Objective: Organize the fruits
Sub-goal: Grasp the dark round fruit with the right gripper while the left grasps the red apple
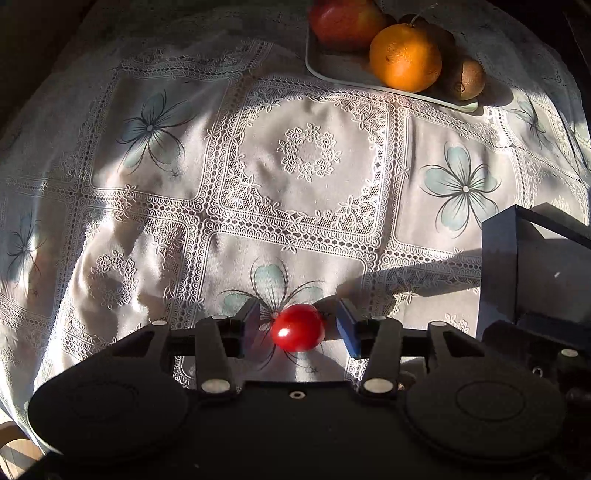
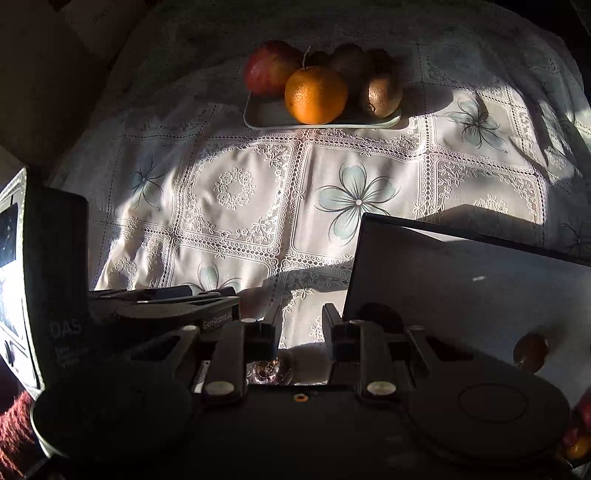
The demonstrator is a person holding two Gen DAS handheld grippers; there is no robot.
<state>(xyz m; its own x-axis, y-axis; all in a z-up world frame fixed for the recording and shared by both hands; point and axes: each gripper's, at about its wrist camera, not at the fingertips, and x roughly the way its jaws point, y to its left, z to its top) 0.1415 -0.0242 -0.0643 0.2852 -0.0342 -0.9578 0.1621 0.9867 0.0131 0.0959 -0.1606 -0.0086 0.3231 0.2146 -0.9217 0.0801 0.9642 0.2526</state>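
A small red tomato (image 1: 298, 327) lies on the lace tablecloth between the fingers of my left gripper (image 1: 297, 325), which is open with gaps on both sides of it. A pale tray (image 1: 325, 72) at the far right holds a red apple (image 1: 345, 22), an orange (image 1: 405, 57) and a kiwi (image 1: 466, 79). In the right wrist view the same tray (image 2: 266, 120) holds the apple (image 2: 271, 68), orange (image 2: 316, 94) and kiwis (image 2: 382, 94). My right gripper (image 2: 299, 325) is open and empty, low over the cloth.
A dark box (image 1: 535, 266) stands at the right, also seen in the right wrist view (image 2: 469, 280), with small fruits (image 2: 532, 350) inside it. The left gripper's body (image 2: 48, 273) fills the left of the right wrist view. The table's left edge (image 1: 55, 66) drops into shadow.
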